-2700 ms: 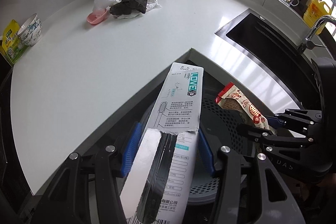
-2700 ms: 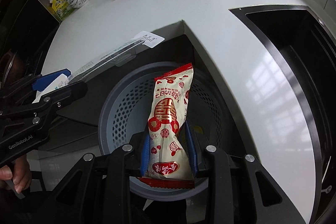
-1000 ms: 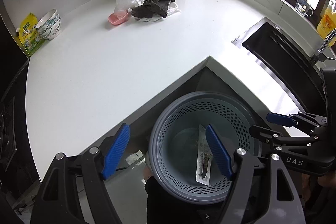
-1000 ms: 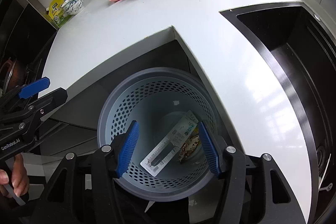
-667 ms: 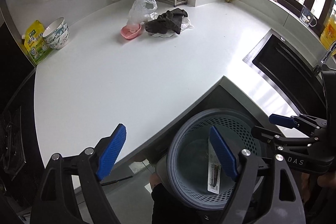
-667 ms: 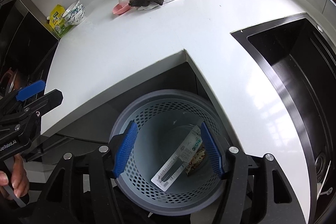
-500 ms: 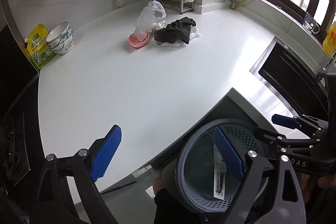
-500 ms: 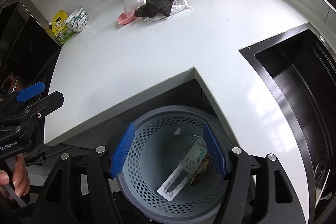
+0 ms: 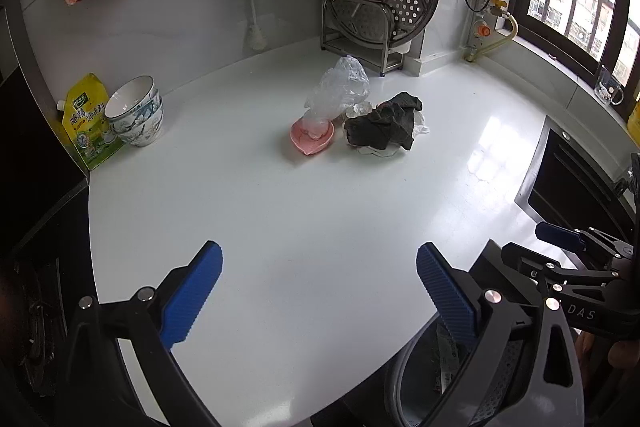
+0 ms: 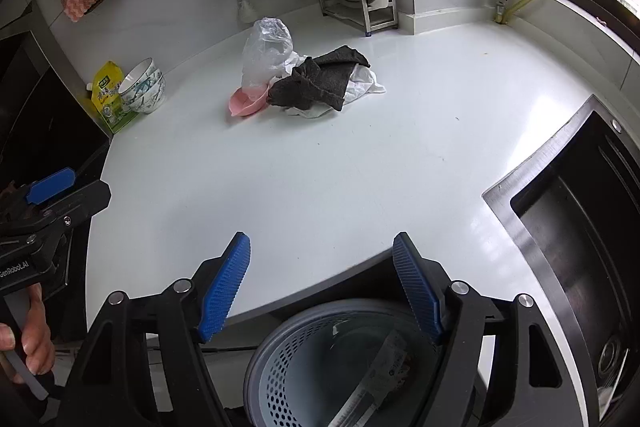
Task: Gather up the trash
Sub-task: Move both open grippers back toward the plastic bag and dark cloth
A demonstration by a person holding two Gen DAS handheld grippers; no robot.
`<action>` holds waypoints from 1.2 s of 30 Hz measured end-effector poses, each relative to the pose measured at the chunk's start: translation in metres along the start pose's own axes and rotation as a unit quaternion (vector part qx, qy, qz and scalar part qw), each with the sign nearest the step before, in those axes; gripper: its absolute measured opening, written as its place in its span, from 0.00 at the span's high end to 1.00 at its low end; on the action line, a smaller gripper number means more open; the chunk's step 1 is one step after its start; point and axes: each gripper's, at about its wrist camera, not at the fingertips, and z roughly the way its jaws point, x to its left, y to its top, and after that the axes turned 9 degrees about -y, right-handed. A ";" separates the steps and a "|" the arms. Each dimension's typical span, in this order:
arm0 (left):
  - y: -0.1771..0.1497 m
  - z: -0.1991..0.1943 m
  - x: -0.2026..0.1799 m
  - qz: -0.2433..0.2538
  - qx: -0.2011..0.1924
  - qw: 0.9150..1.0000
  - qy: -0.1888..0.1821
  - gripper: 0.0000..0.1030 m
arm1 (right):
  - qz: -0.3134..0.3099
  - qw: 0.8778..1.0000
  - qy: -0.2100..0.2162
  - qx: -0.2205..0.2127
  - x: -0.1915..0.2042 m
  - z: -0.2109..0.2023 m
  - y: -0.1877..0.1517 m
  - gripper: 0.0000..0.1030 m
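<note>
A grey perforated trash basket (image 10: pixel 280 379) stands below the counter corner; a long white package (image 10: pixel 376 383) lies in it. The basket (image 9: pixel 394 383) also shows low right in the left wrist view. My left gripper (image 9: pixel 318 291) is open and empty over the white counter (image 9: pixel 304 211). My right gripper (image 10: pixel 320 279) is open and empty above the counter edge and basket. A clear plastic bag (image 9: pixel 338 93) sits in a pink dish (image 9: pixel 312 139), beside a dark cloth (image 9: pixel 382 127) on white crumpled plastic. They lie far back on the counter (image 10: pixel 360 163).
A black sink (image 10: pixel 580 227) is sunk in the counter at right. Stacked bowls (image 9: pixel 136 113) and a yellow-green pouch (image 9: pixel 88 121) stand at back left. A metal rack with a steamer tray (image 9: pixel 380 7) stands against the back wall.
Both grippers let go of the package and the snack wrapper, which dropped into the basket. Both have since tilted up and away from the basket, toward the counter.
</note>
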 end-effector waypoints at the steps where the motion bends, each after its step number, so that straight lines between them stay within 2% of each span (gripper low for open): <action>1: 0.004 0.003 0.005 -0.001 -0.002 1.000 -0.001 0.07 | 0.001 1.000 -0.004 -0.001 0.002 0.003 0.004 0.31; 8: 0.029 0.032 0.033 0.001 -0.005 1.000 -0.009 0.07 | 0.011 0.999 -0.041 -0.029 0.014 0.021 0.029 0.31; 28: 0.097 0.126 0.054 0.082 -0.004 0.995 -0.053 0.07 | 0.055 0.992 -0.068 -0.089 0.034 0.088 0.099 0.31; 36: 0.116 0.159 0.058 0.102 -0.006 0.992 -0.068 0.07 | 0.060 0.994 -0.073 -0.049 0.038 0.126 0.115 0.28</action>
